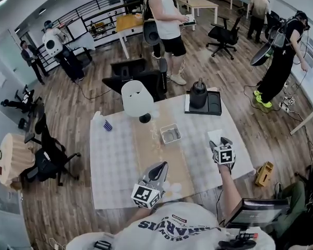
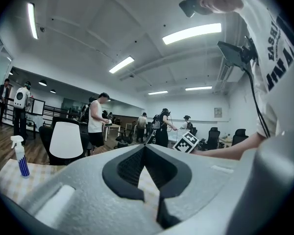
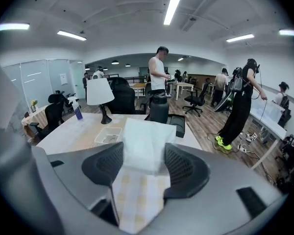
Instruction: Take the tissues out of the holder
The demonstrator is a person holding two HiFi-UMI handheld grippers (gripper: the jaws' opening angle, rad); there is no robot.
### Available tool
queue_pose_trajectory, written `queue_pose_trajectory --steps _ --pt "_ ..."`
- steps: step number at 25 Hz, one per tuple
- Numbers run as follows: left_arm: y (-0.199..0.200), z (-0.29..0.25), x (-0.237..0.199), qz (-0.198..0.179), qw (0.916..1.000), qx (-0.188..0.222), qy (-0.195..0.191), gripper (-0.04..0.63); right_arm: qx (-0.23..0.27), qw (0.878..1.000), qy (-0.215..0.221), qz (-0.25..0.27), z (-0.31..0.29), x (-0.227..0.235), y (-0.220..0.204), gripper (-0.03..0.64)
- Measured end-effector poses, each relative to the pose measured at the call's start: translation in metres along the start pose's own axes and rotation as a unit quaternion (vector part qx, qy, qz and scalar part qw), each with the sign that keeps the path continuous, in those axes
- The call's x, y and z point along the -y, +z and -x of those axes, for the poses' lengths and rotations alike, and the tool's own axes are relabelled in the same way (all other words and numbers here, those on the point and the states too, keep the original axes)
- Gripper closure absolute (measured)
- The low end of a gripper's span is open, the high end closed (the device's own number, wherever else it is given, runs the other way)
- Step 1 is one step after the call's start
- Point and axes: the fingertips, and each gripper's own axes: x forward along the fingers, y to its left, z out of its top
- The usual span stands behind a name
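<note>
Your right gripper (image 3: 144, 152) clasps the tissue stack (image 3: 147, 133), clear of the holder (image 1: 170, 134) — left gripper (image 2: 145, 150) clenched, empty — next you should set it on the table (image 1: 115, 163)

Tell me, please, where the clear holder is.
In the head view, the clear holder sits near the table centre, between the white lamp and the right tool.

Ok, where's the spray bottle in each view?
Head view: spray bottle left of centre, just left of the lamp.
Left gripper view: spray bottle at the far left edge, left of the lamp.
Right gripper view: spray bottle at upper left, close beside the lamp.
Shared landmark: the white lamp, always to the bottle's right.
</note>
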Motion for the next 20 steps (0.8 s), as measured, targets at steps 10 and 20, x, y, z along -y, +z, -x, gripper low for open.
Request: queue_pose_trajectory --steps 10,20 --pt "-0.001 0.010 -0.003 -0.003 0.9997 -0.005 0.022 0.592 -0.065 0.998 0.001 0.000 -0.038 -0.004 -0.059 0.350" --pt "-0.003 0.020 -0.012 -0.003 0.9991 -0.008 0.042 0.592 -0.120 0.992 0.010 0.025 -0.069 -0.021 -0.102 0.351"
